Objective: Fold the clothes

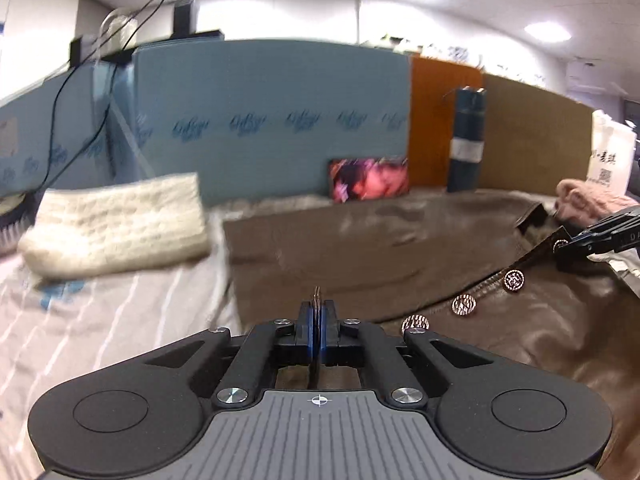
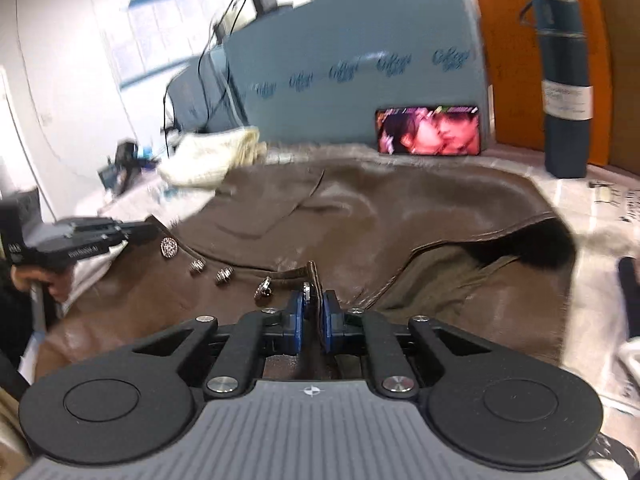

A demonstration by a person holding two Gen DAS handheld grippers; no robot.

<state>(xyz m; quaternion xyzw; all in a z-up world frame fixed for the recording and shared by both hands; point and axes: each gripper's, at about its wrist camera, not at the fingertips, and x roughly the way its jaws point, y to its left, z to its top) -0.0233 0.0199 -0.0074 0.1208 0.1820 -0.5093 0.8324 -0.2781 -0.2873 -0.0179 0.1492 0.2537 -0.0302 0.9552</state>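
The left gripper (image 1: 319,330) pinches an edge of the brown jacket (image 1: 360,256), its blue pads (image 1: 307,332) closed tight on a thin fold of the leather. The right gripper (image 2: 311,318) clamps another edge of the same jacket, with a strip of leather and one metal button between its narrowly set pads (image 2: 329,322). Both grippers point forward over the jacket, level with it. In the right wrist view the left gripper sits at the jacket's left edge, with a hand (image 2: 48,280) around its handle.

Counted from the right wrist view, one jacket lies spread across the bed, collar side open toward the right, and five metal buttons (image 2: 169,247) run in a row along its front edge, the nearest caught in the right gripper. The left wrist view shows three of them.

Left of the jacket lies one folded cream knit (image 1: 116,226) on a striped sheet (image 1: 92,320). Right of the jacket, one pink knit (image 1: 588,200) shows. Beyond the jacket, one phone (image 2: 429,130) with a lit screen leans on a blue board (image 2: 360,60), and one dark blue flask (image 2: 565,88) stands to its right before an orange board (image 2: 504,40).
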